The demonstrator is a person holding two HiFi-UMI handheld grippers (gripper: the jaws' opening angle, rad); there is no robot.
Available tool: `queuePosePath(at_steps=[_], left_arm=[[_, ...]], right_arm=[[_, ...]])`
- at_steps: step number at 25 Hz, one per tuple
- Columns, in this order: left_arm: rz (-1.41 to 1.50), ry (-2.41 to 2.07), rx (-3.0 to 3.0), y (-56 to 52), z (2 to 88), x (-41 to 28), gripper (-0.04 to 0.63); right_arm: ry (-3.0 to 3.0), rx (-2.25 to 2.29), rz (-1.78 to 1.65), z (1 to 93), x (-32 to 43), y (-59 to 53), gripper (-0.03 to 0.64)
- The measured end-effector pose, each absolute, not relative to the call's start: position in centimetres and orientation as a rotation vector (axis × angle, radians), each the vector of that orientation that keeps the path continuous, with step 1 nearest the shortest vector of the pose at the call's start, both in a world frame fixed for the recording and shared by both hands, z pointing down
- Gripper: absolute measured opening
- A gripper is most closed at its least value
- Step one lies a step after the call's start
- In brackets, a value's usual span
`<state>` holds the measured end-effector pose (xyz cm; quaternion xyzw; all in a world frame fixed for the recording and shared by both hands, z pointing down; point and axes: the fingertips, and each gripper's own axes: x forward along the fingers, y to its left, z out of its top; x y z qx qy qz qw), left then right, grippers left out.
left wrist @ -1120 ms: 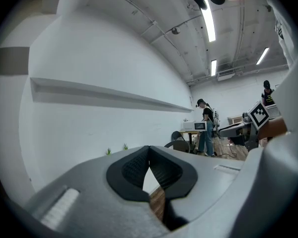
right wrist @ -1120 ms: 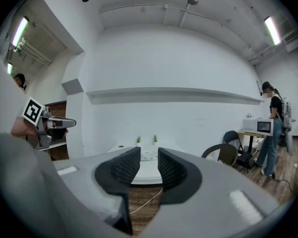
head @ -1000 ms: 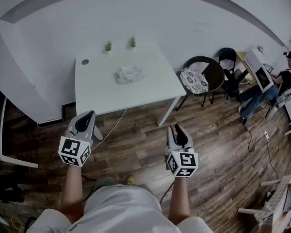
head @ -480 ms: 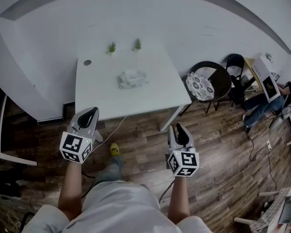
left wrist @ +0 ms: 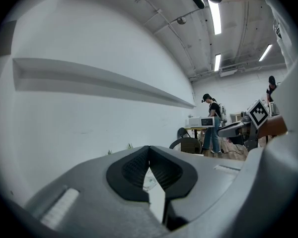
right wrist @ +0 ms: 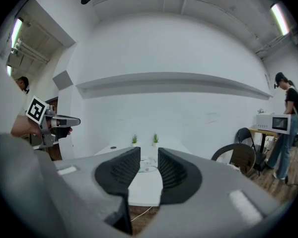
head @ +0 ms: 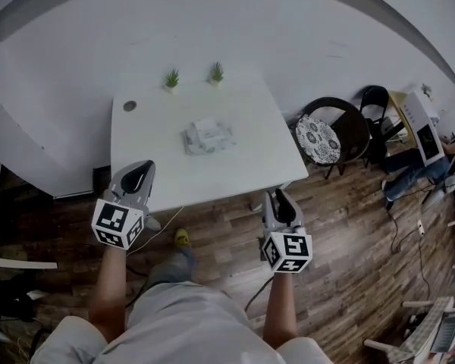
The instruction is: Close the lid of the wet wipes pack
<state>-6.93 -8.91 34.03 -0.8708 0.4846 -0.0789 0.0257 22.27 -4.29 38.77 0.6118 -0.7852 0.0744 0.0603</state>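
Note:
The wet wipes pack (head: 207, 136) lies flat in the middle of a white table (head: 250, 165); I cannot tell how its lid stands. Both grippers hover at the table's near edge, well short of the pack. My left gripper (head: 139, 168) is over the front left corner with its pads touching at the tips and nothing in them. My right gripper (head: 276, 197) is off the front right corner, pads apart and empty. The pack (right wrist: 148, 165) shows far off between the right gripper's (right wrist: 149, 155) pads. A sliver of it (left wrist: 150, 181) shows below the left gripper's (left wrist: 149, 148) closed tips.
Two small potted plants (head: 171, 78) (head: 217, 71) and a small dark disc (head: 129, 105) sit along the table's far edge by the wall. A round chair with a patterned cushion (head: 318, 139) stands right of the table. A cable and a yellow shoe (head: 181, 238) are on the wooden floor.
The person has stepped toward the table, so it now sits closer and both grippers have reached its near edge. The jaws look unchanged.

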Motion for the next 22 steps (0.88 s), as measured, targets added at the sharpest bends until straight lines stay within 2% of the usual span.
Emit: queuePosePath(at_steps=[14,22], left_arm=[[-0.265,1.574,-2.805,-24.2,37.9,-11.4,0.006],[-0.262,1.6,-2.828,-29.0,39.4,-12.5,0.007]], right_arm=[[-2.316,1.734,0.296,40.2,16.4,-20.0,0.115],[-2.3,1.689,0.292,41.0,15.5,-25.2,0.115]])
